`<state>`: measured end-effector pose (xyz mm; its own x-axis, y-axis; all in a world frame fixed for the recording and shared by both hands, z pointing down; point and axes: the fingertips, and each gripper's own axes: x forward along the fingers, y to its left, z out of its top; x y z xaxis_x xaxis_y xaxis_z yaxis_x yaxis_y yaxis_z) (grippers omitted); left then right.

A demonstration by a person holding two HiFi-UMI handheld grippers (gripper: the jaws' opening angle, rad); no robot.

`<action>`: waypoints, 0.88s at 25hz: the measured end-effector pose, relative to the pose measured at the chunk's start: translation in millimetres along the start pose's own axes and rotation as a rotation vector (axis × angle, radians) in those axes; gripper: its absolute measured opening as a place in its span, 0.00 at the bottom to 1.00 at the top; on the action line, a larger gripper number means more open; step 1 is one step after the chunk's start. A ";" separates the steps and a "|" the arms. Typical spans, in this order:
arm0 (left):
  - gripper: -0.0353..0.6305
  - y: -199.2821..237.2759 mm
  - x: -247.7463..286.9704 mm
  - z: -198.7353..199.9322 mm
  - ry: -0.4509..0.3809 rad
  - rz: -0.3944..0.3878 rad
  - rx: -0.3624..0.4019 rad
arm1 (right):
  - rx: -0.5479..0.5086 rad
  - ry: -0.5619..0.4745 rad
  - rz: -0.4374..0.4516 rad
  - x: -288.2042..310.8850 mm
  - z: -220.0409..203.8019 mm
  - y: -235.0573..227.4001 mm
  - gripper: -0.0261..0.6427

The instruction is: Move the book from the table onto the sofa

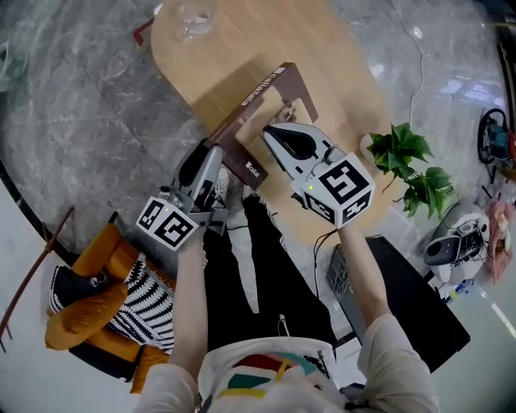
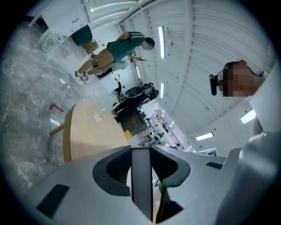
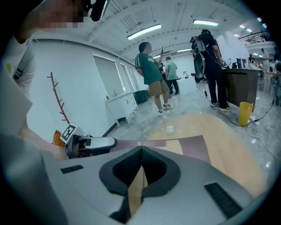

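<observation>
A brown hardcover book (image 1: 260, 103) is lifted off the near end of the oval wooden table (image 1: 242, 40), open and tilted. My left gripper (image 1: 216, 153) is shut on its spine end at the lower left. In the left gripper view the book's edge (image 2: 141, 176) stands upright between the pads. My right gripper (image 1: 272, 133) is shut on the book's near edge; the right gripper view shows a thin tan edge pinched between the pads and the brown cover (image 3: 193, 147) spreading beyond, with the left gripper (image 3: 88, 145) at its far corner.
A glass (image 1: 196, 18) stands at the table's far end. A potted plant (image 1: 407, 165) is at the right, with a black case (image 1: 411, 298) on the floor. An orange seat with a striped cushion (image 1: 97, 314) is at the lower left. People stand in the room beyond.
</observation>
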<state>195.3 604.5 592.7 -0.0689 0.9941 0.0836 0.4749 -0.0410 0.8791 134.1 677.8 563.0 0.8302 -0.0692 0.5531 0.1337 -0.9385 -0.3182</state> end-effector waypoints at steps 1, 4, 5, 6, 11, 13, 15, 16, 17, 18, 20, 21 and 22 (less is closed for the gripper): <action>0.27 -9.6 2.0 11.1 -0.014 -0.005 0.013 | -0.001 -0.016 -0.006 -6.7 10.6 2.0 0.06; 0.27 -48.5 3.7 45.3 -0.066 -0.021 0.042 | 0.018 -0.069 -0.033 -36.8 43.7 10.9 0.06; 0.27 -63.7 3.0 57.5 -0.084 -0.026 0.052 | 0.030 -0.089 -0.045 -48.9 55.8 14.7 0.06; 0.27 -78.9 2.2 70.2 -0.101 -0.031 0.065 | 0.042 -0.113 -0.057 -61.0 68.9 18.5 0.06; 0.26 -154.7 1.9 145.2 -0.201 -0.079 0.140 | 0.078 -0.268 -0.136 -120.5 147.5 36.1 0.06; 0.26 -189.7 1.6 178.8 -0.255 -0.126 0.176 | 0.073 -0.340 -0.175 -146.6 179.5 42.4 0.06; 0.26 -226.2 -4.5 204.7 -0.301 -0.175 0.210 | 0.074 -0.407 -0.213 -176.4 202.1 51.2 0.06; 0.26 -243.5 -9.1 213.8 -0.316 -0.197 0.228 | 0.080 -0.440 -0.233 -192.3 209.5 55.9 0.06; 0.26 -259.9 -13.0 221.6 -0.328 -0.218 0.249 | 0.089 -0.476 -0.252 -208.1 216.3 59.6 0.06; 0.26 -275.4 -15.8 228.8 -0.338 -0.240 0.270 | 0.096 -0.514 -0.269 -223.1 223.4 62.1 0.06; 0.26 -301.4 -21.1 240.4 -0.359 -0.279 0.299 | 0.110 -0.583 -0.292 -248.2 235.2 66.5 0.06; 0.26 -311.2 -24.8 244.3 -0.371 -0.293 0.304 | 0.116 -0.609 -0.298 -257.8 238.1 69.4 0.06; 0.26 -319.2 -28.4 247.1 -0.382 -0.303 0.306 | 0.120 -0.629 -0.301 -265.9 239.2 72.0 0.06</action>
<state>262.5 614.2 193.7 0.0536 0.9250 -0.3761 0.7196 0.2254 0.6568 52.4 709.5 208.8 0.8981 0.4301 0.0920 0.4355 -0.8400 -0.3237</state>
